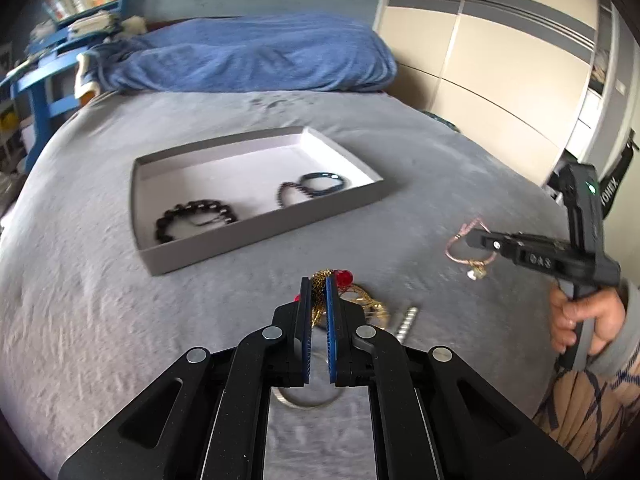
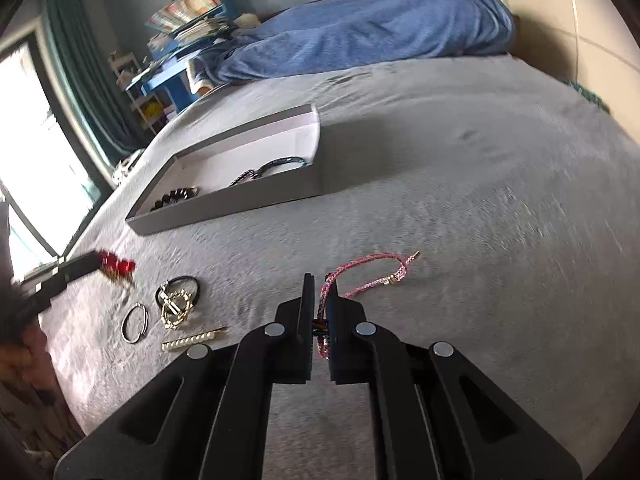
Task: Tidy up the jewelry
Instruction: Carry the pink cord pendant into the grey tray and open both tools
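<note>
A grey tray [image 1: 280,224] [image 2: 224,204] lies on the bed and holds three dark bead bracelets [image 1: 196,218]. My left gripper [image 1: 319,280] is shut on a gold chain with red beads [image 1: 343,278], which also shows in the right wrist view [image 2: 116,266]. My right gripper [image 2: 320,280] is shut on a pink braided bracelet [image 2: 372,276], which also shows in the left wrist view [image 1: 464,246]. The right gripper [image 1: 474,238] is right of the left one.
On the grey bedspread lie a gold chain bracelet [image 2: 176,308], a black hair tie [image 2: 184,284], a silver ring bangle [image 2: 135,323] and a gold bar clip [image 2: 192,339]. A blue pillow [image 1: 256,56] lies beyond the tray. A wardrobe [image 1: 500,60] stands at the right.
</note>
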